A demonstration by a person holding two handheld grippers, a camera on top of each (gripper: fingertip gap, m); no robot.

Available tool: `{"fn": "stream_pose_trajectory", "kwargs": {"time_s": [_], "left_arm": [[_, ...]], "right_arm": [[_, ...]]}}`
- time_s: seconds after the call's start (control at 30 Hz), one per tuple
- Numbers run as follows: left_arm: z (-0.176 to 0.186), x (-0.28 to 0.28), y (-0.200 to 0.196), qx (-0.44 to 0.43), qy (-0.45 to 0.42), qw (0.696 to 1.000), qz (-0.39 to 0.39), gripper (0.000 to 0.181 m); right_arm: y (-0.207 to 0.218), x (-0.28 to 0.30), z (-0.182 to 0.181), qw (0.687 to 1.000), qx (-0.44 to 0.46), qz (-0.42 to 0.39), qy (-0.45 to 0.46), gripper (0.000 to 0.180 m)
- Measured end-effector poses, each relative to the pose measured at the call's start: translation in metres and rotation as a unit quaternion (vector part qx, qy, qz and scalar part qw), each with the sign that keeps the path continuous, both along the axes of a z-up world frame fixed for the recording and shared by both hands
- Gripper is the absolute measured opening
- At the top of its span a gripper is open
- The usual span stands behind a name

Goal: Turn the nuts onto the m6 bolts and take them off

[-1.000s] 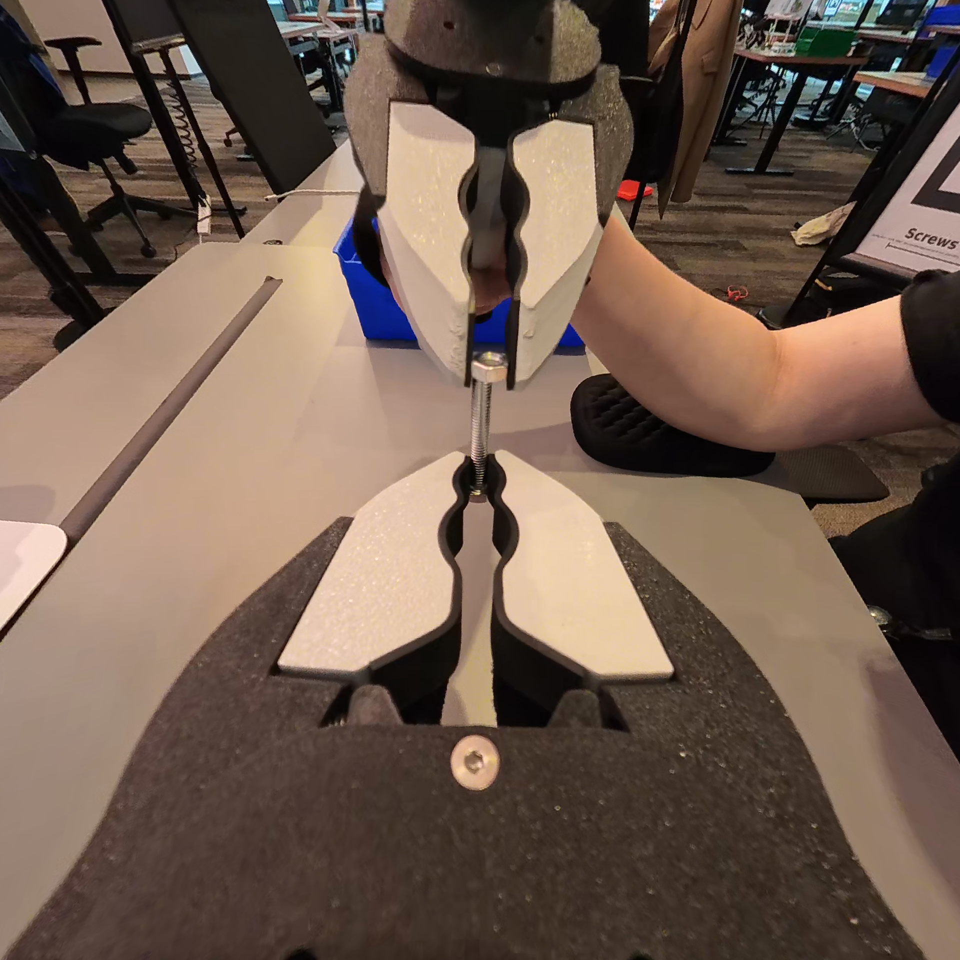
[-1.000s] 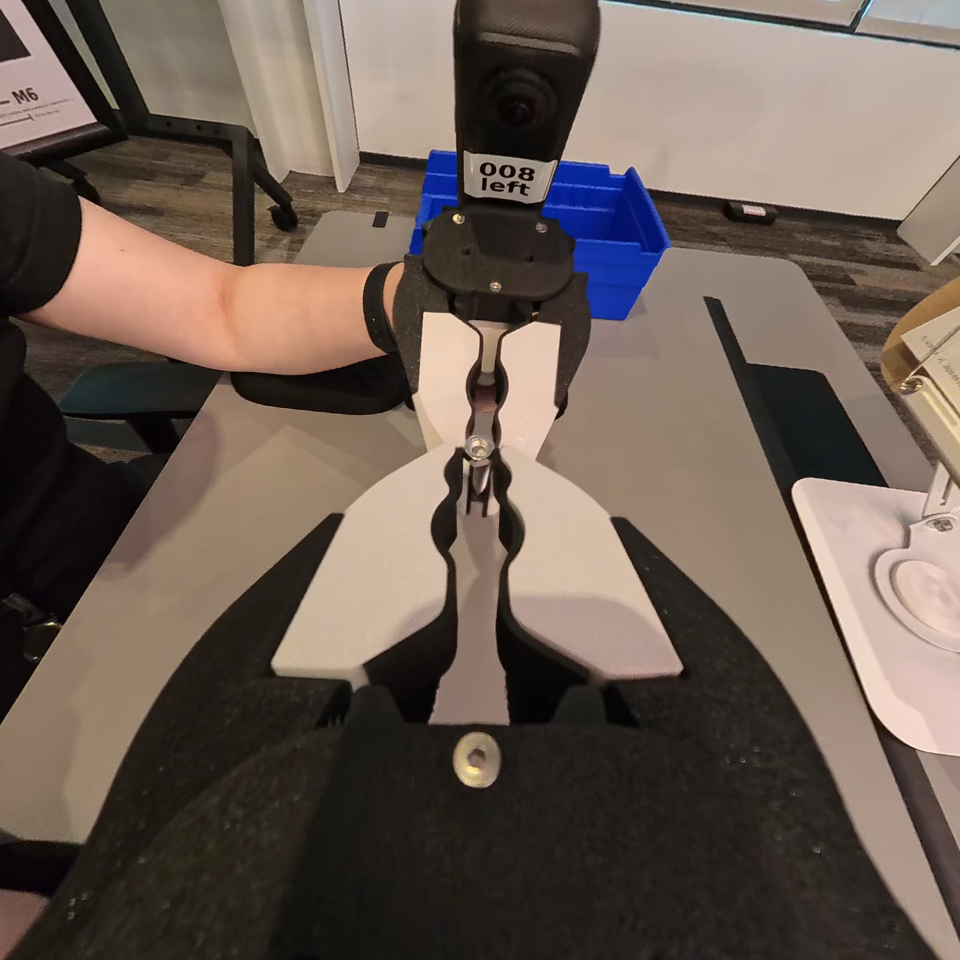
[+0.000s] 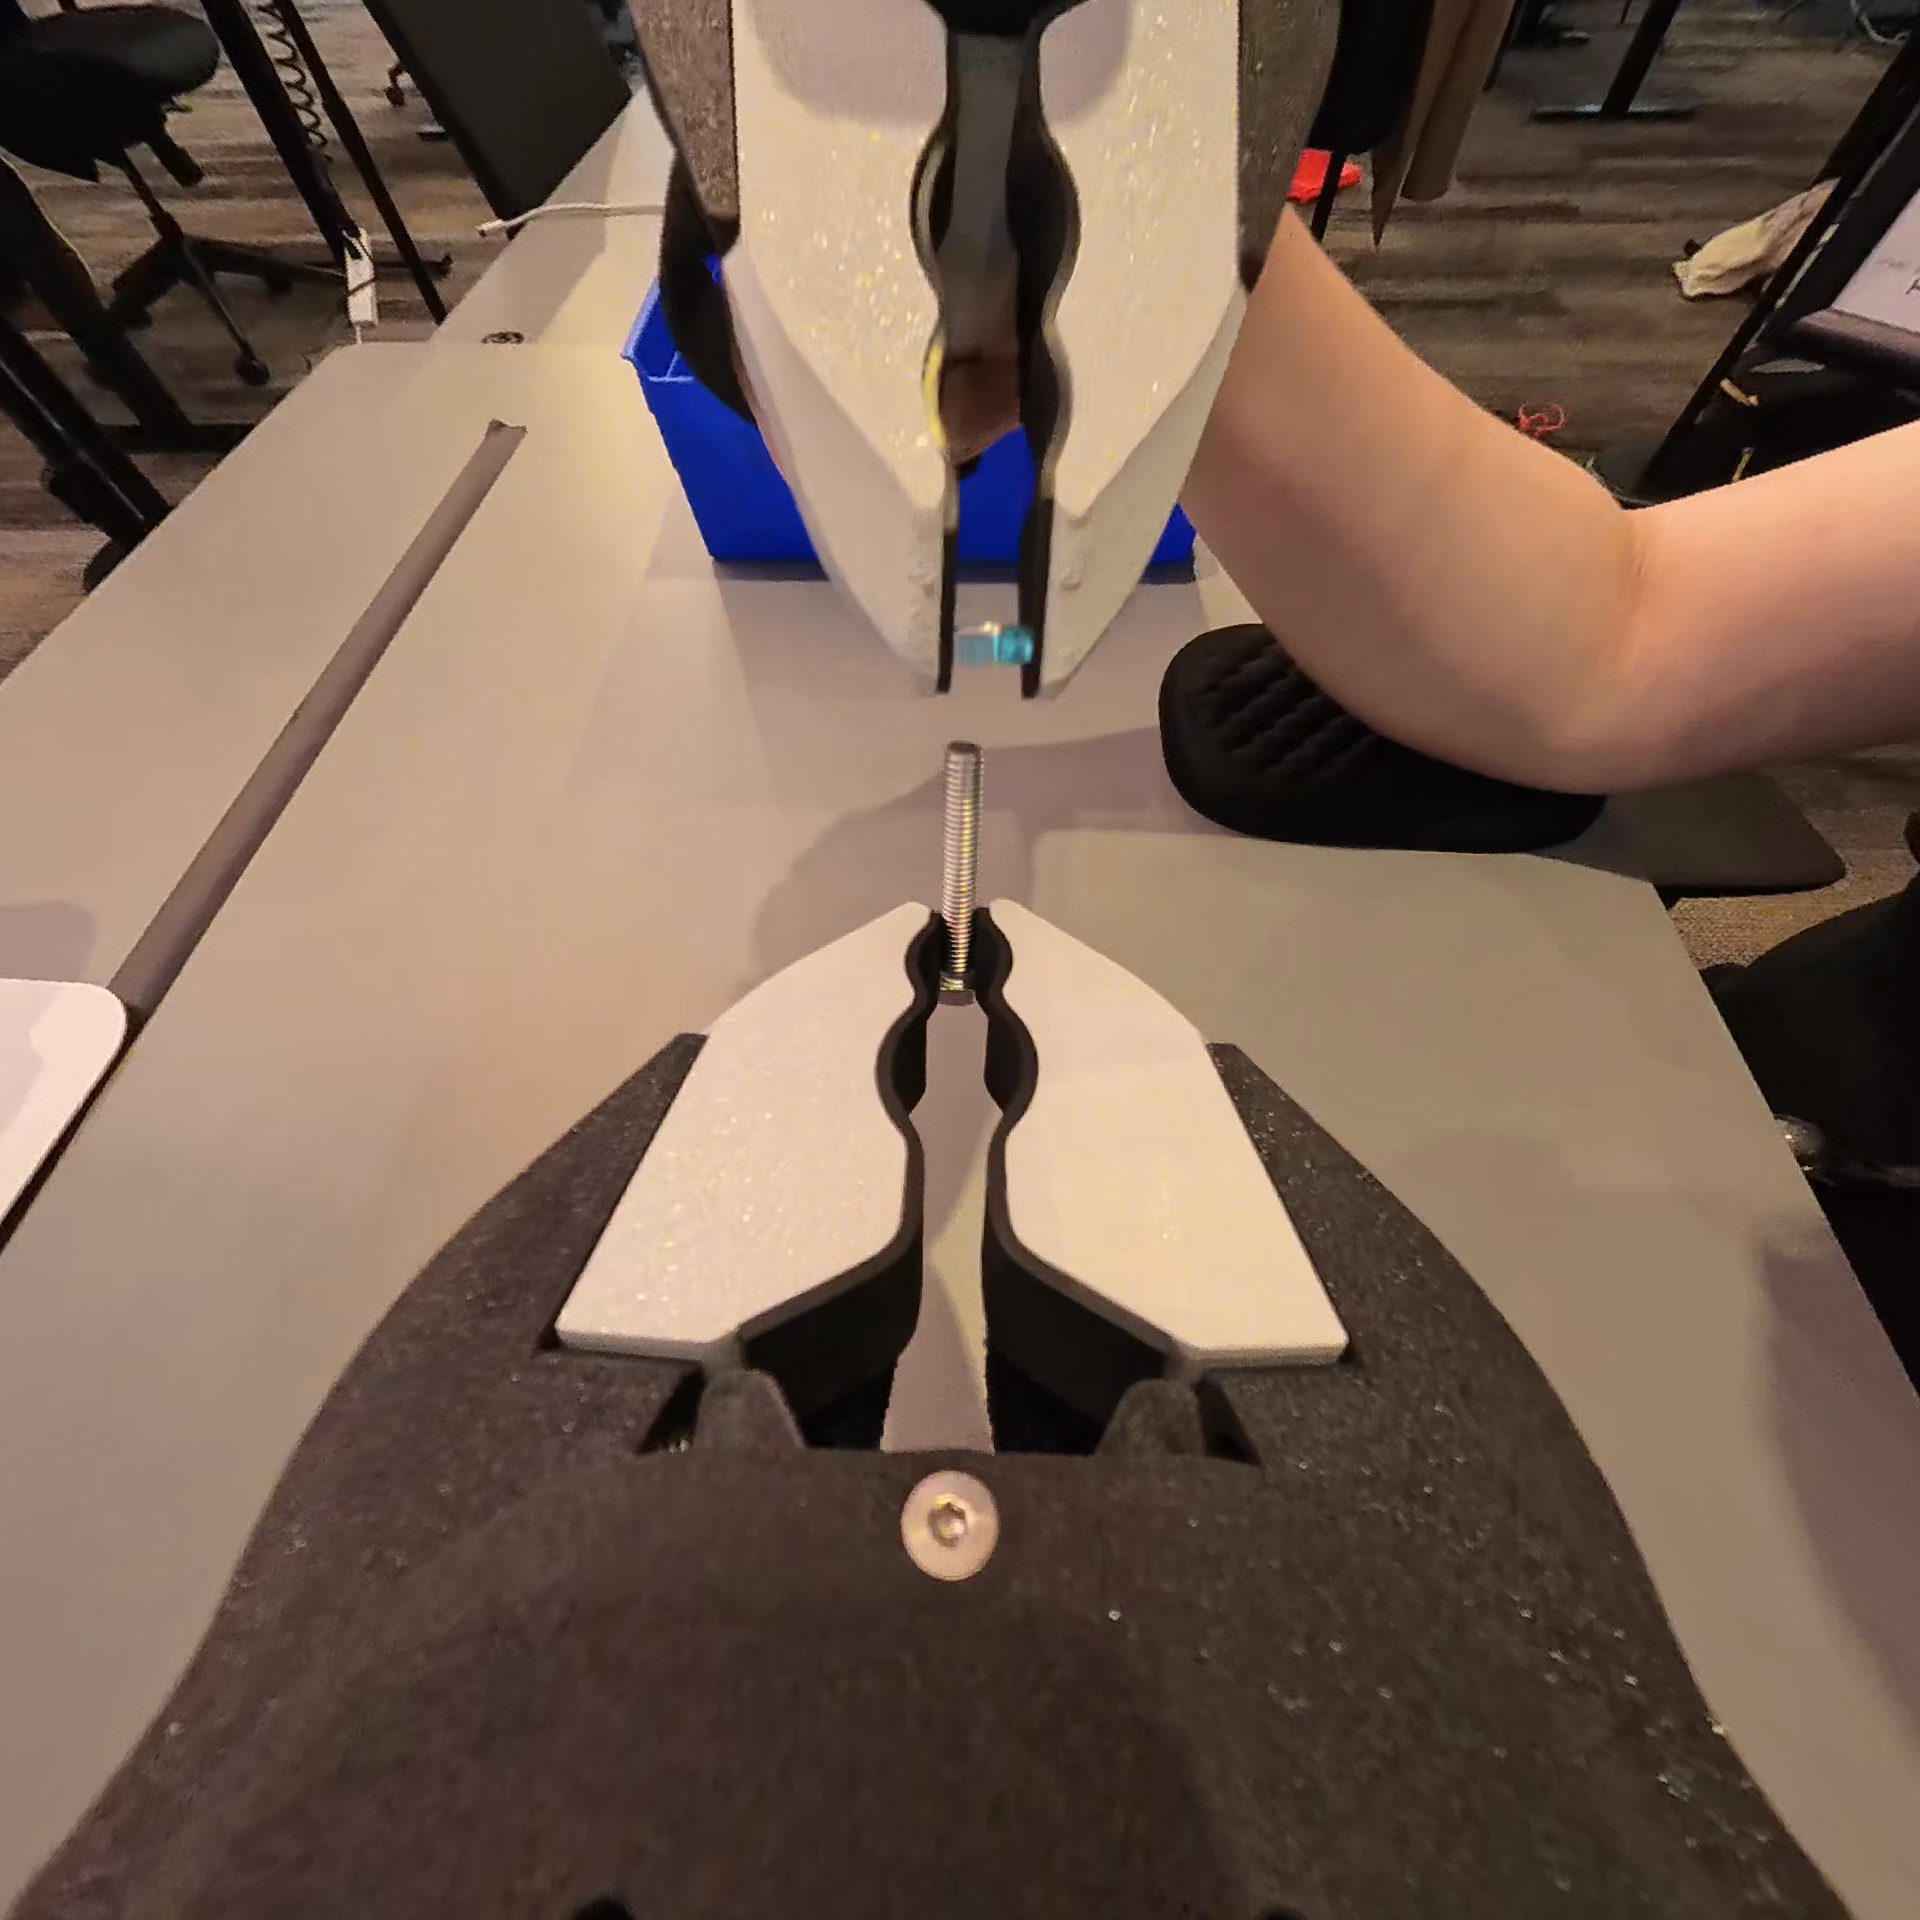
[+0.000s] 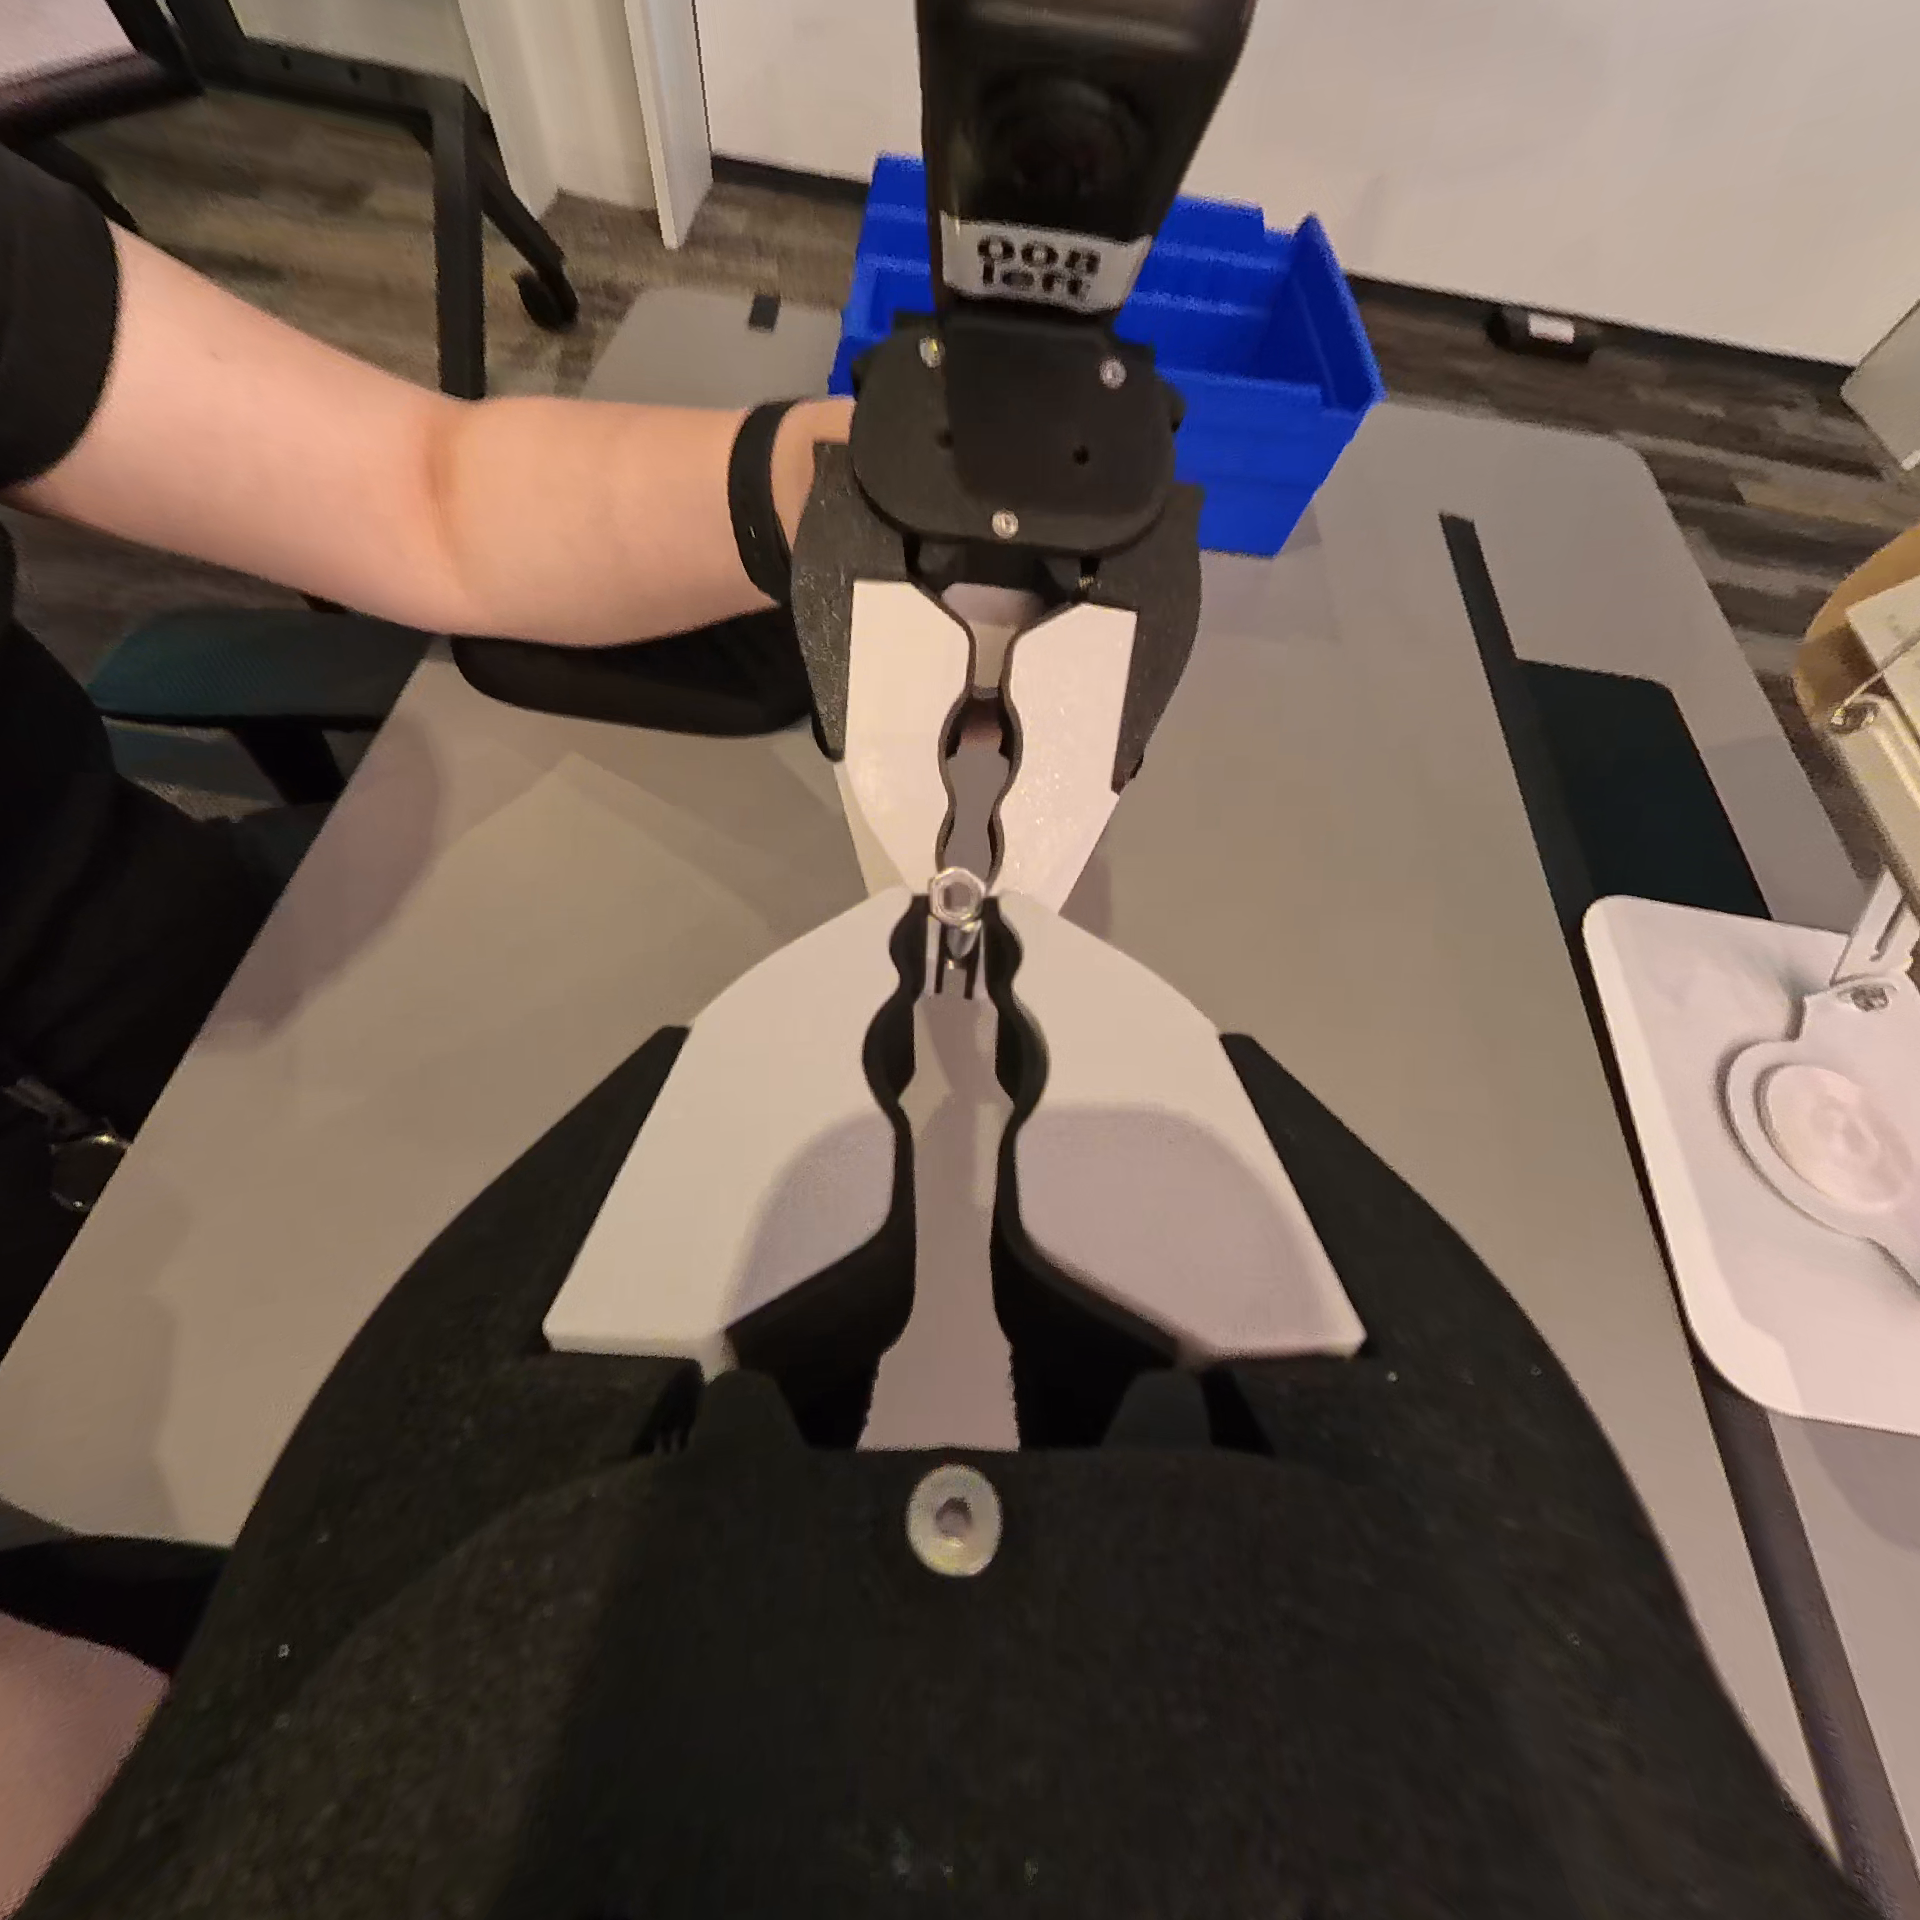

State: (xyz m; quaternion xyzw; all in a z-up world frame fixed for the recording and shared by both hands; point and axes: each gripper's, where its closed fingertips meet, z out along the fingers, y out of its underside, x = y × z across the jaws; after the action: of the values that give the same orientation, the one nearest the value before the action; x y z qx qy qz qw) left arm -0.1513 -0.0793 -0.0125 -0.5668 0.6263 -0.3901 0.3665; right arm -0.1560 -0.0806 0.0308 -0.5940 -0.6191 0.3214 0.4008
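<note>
My left gripper [image 3: 958,920], white-fingered with a black foam body, is clamped on the head end of a silver threaded steel M6 bolt [image 3: 960,831]. The bolt stands out from the fingertips toward 12 o'clock, its threaded shaft bare and its free end just short of the other gripper's tips.

My right gripper [image 4: 958,914] pinches a small silver hex nut [image 4: 950,896] between its fingertips. In the left wrist view the same nut shows as a blurred bluish glint between the right gripper's tips, apart from the bolt's end with a clear gap between them. From the right wrist view, the nut sits in line with the bolt, its hole facing me, and the bolt tip shows just below it.

A grey tabletop [image 3: 436,935] lies beneath both tools. A blue plastic bin [image 4: 1278,343] sits at 1 o'clock behind the left gripper in the right wrist view. A white flat stand base [image 4: 1704,1122] lies at 3 o'clock. A forearm [image 3: 1455,582] comes in from 2 o'clock in the left wrist view.
</note>
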Motion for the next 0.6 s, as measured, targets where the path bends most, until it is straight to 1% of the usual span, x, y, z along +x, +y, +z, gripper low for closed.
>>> {"fn": "stream_pose_trajectory", "kwargs": {"time_s": [0.33, 0.6], "left_arm": [[-0.006, 0.001, 0.0, 0.006, 0.017, 1.0, 0.001, 0.005], [-0.01, 0.0, -0.004, 0.01, 0.03, 0.999, -0.01, 0.005]], "right_arm": [[0.001, -0.001, -0.016, 0.998, 0.001, -0.009, -0.054, 0.01], [-0.001, 0.0, -0.023, 0.995, 0.024, -0.015, -0.092, 0.009]]}}
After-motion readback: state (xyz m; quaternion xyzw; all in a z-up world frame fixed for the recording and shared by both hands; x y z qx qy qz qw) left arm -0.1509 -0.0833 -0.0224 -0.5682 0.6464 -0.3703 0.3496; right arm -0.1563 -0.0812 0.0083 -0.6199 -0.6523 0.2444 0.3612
